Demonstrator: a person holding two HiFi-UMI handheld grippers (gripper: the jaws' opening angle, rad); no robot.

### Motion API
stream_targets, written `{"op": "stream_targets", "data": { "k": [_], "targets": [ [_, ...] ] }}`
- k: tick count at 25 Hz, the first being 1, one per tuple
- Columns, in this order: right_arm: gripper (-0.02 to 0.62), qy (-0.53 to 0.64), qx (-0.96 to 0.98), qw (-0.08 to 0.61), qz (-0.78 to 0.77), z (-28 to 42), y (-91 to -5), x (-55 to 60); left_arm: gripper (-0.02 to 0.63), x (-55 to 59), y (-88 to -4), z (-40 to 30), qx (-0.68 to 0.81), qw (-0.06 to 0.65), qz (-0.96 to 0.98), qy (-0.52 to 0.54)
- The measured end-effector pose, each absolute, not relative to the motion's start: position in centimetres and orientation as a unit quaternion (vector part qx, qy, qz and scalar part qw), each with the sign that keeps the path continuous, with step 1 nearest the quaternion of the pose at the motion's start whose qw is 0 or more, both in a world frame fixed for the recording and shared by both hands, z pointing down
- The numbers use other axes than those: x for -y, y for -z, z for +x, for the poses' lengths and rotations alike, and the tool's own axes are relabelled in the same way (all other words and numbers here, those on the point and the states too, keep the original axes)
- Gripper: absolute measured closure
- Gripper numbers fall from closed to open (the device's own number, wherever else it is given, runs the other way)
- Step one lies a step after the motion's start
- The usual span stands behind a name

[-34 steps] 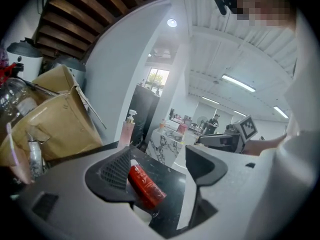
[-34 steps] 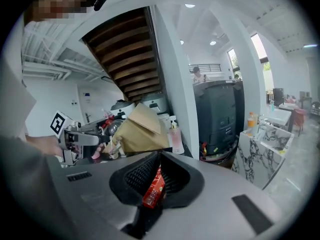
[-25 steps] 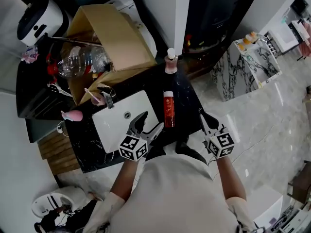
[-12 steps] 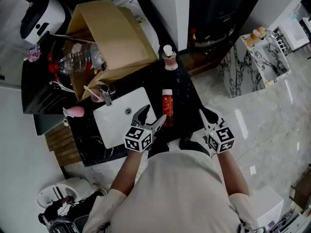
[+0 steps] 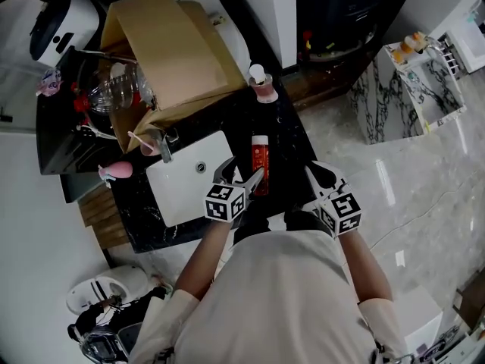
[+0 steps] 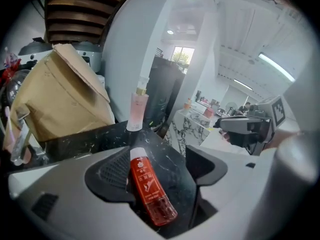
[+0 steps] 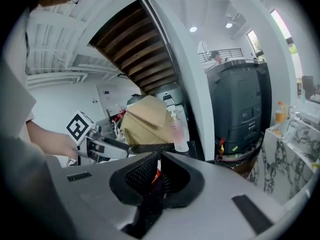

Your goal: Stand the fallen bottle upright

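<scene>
We saw a slim red translucent bottle with a white cap, lying flat on its side, label up, on the black marbled counter, just right of the white sink, cap end pointing away from us, not yet upright.

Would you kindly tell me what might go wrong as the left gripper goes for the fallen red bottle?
1. The red bottle lies lengthwise between the jaws of the open left gripper, nearer one pad. Closing on it might roll it or squeeze it out.
2. The white sink is close beside it, so a nudged bottle could roll in.
3. The pink pump bottle stands upright beyond its cap, and a forward push may topple it.
</scene>
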State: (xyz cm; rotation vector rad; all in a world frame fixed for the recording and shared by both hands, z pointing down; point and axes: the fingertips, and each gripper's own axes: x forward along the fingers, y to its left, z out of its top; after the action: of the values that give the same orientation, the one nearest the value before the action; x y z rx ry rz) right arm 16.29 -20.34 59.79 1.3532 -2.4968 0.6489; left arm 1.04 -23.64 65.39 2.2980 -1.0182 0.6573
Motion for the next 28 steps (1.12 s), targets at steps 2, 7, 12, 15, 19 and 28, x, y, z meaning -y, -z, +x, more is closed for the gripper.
{"op": "stream_targets", "data": {
  "k": [2,7,12,15,19,28],
  "targets": [
    [0.554,-0.225,0.853,0.116,0.456,16.4,-60.2,20.7,0.267,24.3,-66.6,1.5,0.38,0.27,0.846,-0.258],
    [0.554,-0.234,0.857,0.123,0.443,16.5,-61.2,21.6,0.264,25.9,-69.6,2.5,0.392,0.271,0.831,-0.287],
    [0.554,-0.235,0.861,0.13,0.432,16.8,-61.9,22.9,0.264,27.3,-72.9,2.9,0.413,0.289,0.806,-0.311],
    [0.554,-0.24,0.863,0.13,0.426,16.8,-62.3,23.4,0.264,27.8,-74.9,2.8,0.423,0.294,0.791,-0.33],
    [0.554,-0.248,0.864,0.131,0.418,16.7,-63.1,23.8,0.264,28.4,-77.1,2.6,0.439,0.301,0.768,-0.356],
    [0.554,-0.268,0.86,0.132,0.413,18.1,-64.4,23.9,0.264,28.7,-81.7,2.6,0.468,0.342,0.707,-0.405]
  ]
}}
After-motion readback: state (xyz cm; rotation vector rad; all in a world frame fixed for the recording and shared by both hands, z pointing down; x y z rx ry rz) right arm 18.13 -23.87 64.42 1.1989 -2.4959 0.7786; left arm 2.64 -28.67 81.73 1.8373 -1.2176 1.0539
